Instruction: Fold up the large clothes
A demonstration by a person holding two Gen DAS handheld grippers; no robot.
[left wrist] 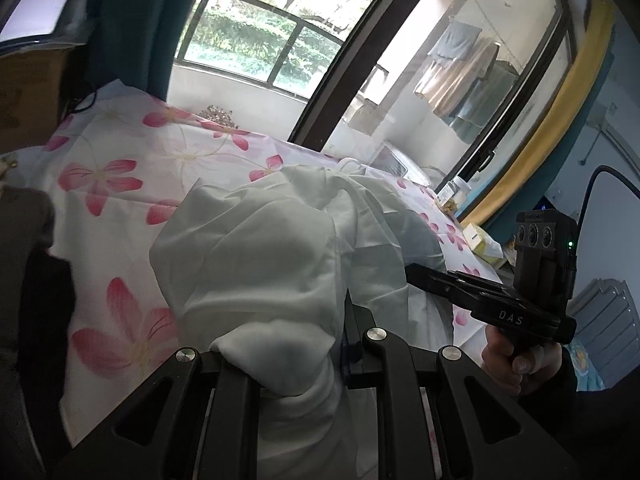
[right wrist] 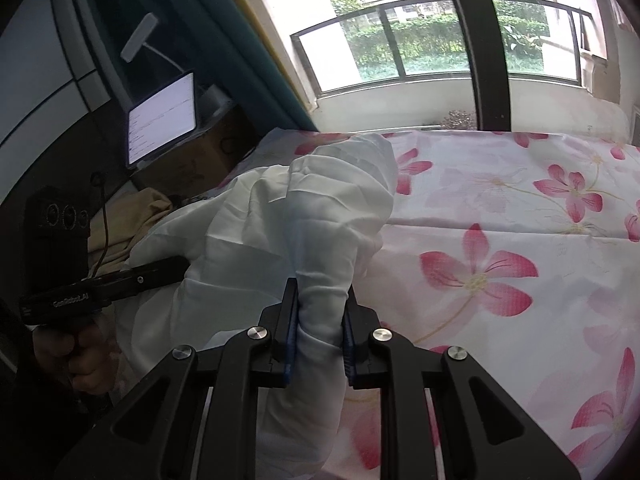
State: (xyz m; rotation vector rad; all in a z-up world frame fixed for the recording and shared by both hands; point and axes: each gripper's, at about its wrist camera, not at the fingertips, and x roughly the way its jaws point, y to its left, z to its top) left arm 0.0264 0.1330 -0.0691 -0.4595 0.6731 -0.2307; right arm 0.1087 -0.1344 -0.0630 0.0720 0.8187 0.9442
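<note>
A large white garment (left wrist: 260, 240) lies bunched on a flowered bed sheet (left wrist: 120, 184), lifted at two spots. In the left wrist view my left gripper (left wrist: 296, 332) is shut on a wad of it; the cloth drapes over and hides most of both fingers. My right gripper (left wrist: 412, 270) enters from the right with its tip buried in the cloth, a hand (left wrist: 520, 360) on its grip. In the right wrist view my right gripper (right wrist: 320, 312) pinches a fold of the white garment (right wrist: 312, 200) between blue pads. My left gripper (right wrist: 182, 264) reaches into the cloth from the left.
The flowered bed sheet (right wrist: 500, 208) stretches to the right and runs back to a large window (right wrist: 420, 40). A lit laptop (right wrist: 160, 124) stands on a cardboard box (right wrist: 200, 156) at the left, with beige fabric (right wrist: 132, 216) beside it. Small items (left wrist: 480, 240) crowd the bed's far right edge.
</note>
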